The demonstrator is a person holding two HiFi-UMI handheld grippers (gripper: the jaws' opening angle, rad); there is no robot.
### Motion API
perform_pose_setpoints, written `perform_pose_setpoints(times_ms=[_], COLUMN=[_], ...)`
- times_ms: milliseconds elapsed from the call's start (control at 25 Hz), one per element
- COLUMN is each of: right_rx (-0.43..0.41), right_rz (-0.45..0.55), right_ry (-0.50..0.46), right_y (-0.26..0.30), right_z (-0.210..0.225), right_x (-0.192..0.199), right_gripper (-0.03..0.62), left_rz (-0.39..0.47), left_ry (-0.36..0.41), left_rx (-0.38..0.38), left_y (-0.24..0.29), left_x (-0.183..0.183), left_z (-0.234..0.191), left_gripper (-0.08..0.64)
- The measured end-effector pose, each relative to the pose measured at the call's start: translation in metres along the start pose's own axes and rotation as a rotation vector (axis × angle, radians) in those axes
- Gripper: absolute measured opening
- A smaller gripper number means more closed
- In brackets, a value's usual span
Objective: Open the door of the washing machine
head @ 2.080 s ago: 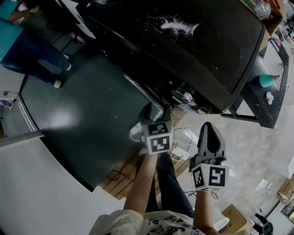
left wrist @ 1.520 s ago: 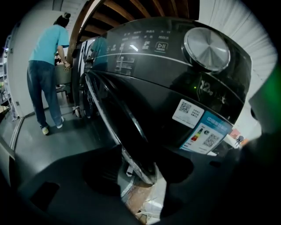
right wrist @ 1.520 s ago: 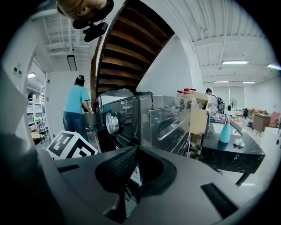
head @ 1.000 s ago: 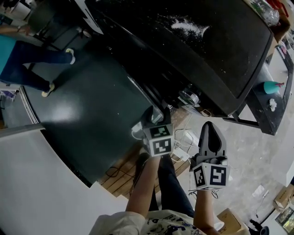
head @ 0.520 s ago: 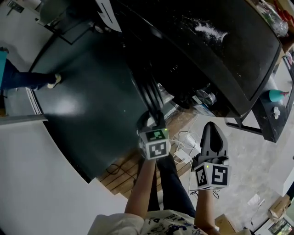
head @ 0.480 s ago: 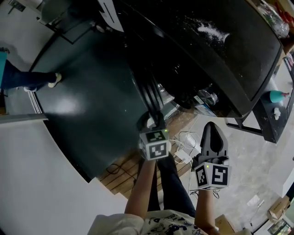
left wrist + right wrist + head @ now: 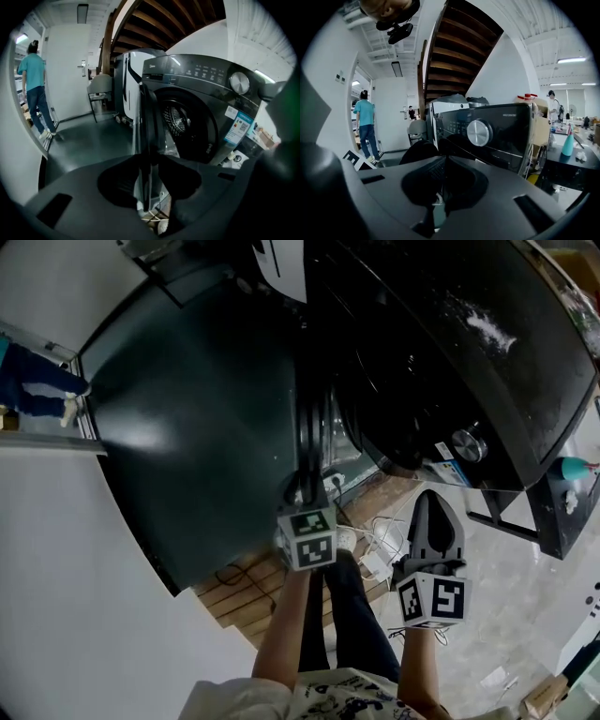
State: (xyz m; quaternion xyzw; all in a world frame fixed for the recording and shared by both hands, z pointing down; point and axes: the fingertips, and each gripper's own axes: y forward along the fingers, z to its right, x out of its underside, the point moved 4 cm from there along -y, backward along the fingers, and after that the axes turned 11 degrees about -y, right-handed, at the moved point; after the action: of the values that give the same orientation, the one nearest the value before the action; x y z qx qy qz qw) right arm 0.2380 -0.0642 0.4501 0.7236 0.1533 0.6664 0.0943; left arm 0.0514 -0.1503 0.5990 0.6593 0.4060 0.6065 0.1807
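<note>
The door (image 7: 315, 423) of the washing machine (image 7: 441, 343), standing ajar and edge-on straight ahead of the left gripper (image 7: 303, 487), is pinched at its upright rim by jaws just closed; the farther right gripper (image 7: 427, 502) is pressed together, empty.

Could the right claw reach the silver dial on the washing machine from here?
Probably yes: the dial sits just ahead of the right claw, with nothing visible between them.
</note>
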Motion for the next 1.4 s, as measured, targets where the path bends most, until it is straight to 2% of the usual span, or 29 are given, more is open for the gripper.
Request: perform_pose_setpoints(times_ms=[360,760,1080,1400], right_rx=[-0.118,-0.255,-0.301,-0.283], right_rz=[0.02,0.047,0.059,0.07], right_ry=[-0.038,-0.075,-0.097,-0.098], right_y=[0.018,0.048,0.061,0.075], right_z=[-0.036,-0.063,-0.087,-0.116], right_x=[-0.01,-0.022,-0.033,-0.05], right_gripper=[0.02,0.02,0.02,0.02], left_rz=[0.063,0.113,0.138,0.146], left_ry=[-0.067,-0.077,-0.107,-0.086], left_rx=[-0.121,-0.213,-0.233,-0.228], left_y=[-0.015,-0.018,-0.02,-0.017], left_x=[-0.018,-0.032,-0.042,-0.06], left_z=[-0.075,-0.127,-0.16,-0.196], left_gripper=[0.086,0.084,0.081,0.071])
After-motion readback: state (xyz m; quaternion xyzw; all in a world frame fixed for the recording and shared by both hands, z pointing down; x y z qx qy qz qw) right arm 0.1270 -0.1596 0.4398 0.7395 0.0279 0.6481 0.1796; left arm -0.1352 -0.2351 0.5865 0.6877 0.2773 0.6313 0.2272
